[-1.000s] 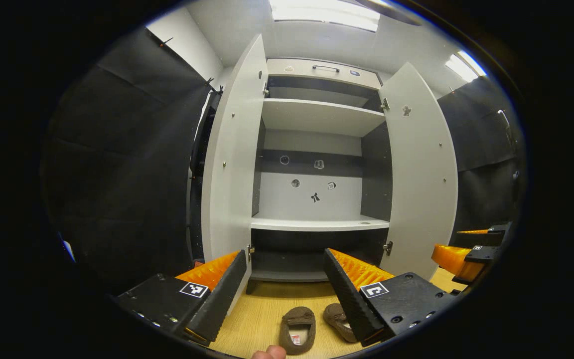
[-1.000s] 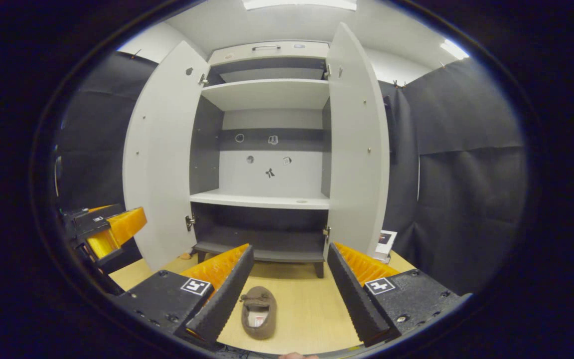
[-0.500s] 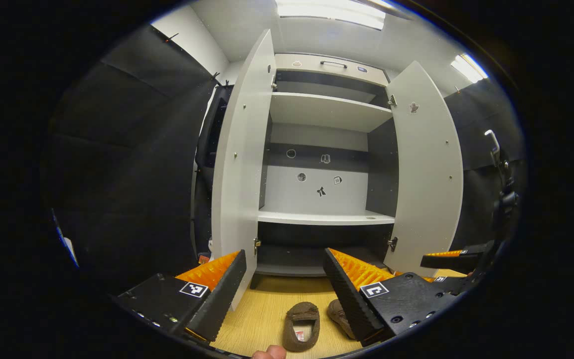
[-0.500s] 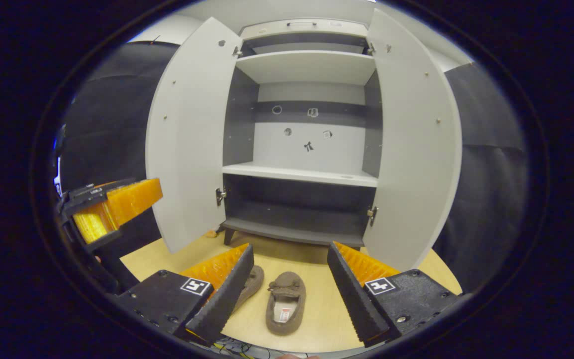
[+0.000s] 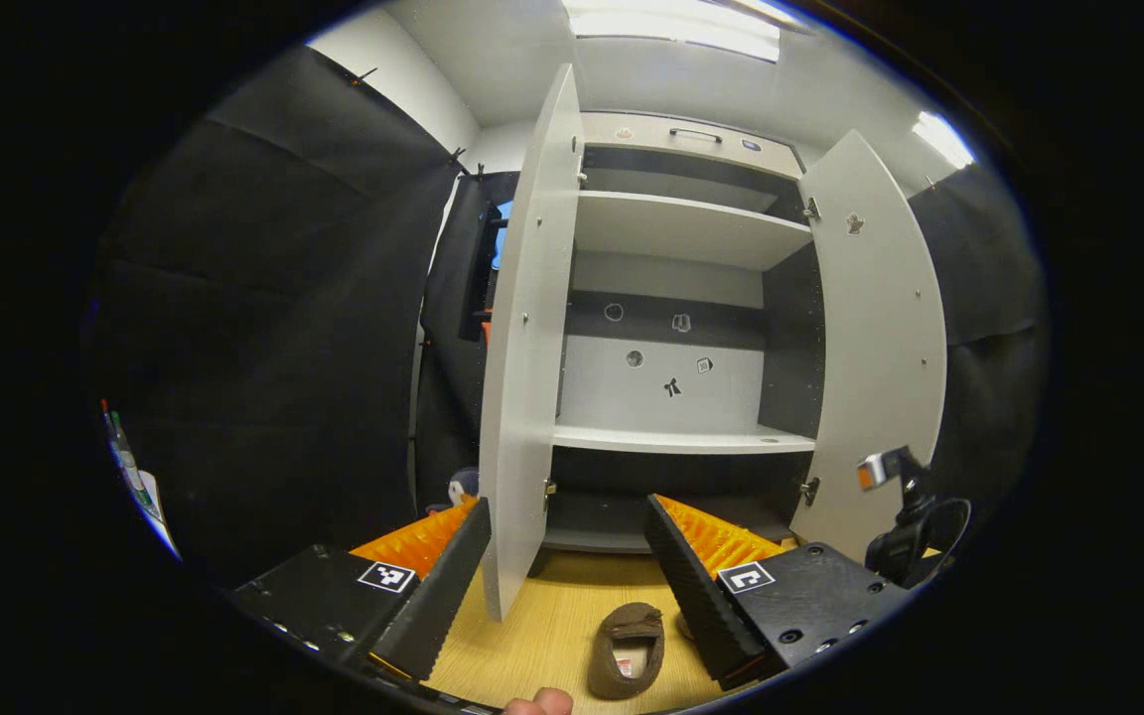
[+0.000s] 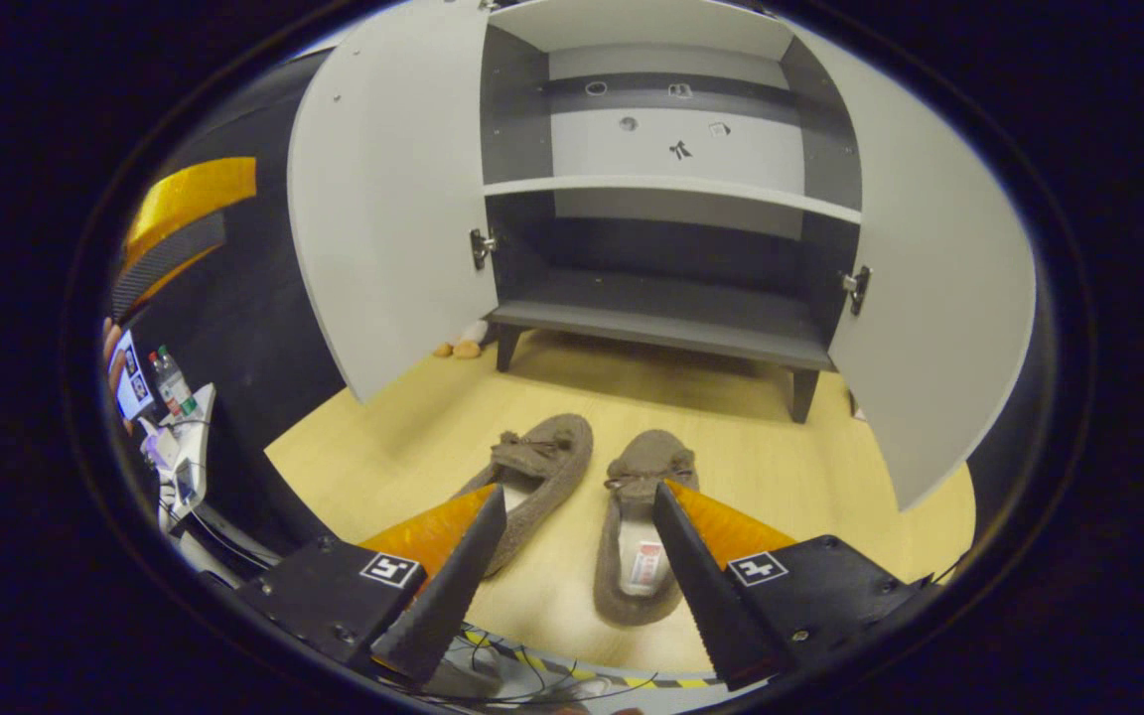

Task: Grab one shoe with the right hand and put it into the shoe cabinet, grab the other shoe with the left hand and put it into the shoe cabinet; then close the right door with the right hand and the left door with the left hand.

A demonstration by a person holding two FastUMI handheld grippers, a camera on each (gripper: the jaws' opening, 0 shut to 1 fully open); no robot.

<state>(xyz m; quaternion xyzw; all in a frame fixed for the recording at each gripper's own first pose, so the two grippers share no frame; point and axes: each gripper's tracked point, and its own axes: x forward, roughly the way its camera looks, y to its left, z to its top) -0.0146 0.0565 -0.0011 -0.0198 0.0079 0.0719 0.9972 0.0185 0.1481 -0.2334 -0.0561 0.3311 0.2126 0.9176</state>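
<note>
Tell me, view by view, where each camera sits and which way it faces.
Left gripper view: rides the left hand-held gripper, held level, facing the open cabinet; its open fingers and a fingertip show.
Right gripper view: rides the right hand-held gripper, tilted down at two shoes on the floor; its open fingers show.
Shared: cabinet, both doors open, floor, a shoe.

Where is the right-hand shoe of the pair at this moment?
In the right gripper view, that brown shoe lies on the wooden floor beside its mate, before the open shoe cabinet, between the open right gripper fingers.
</note>
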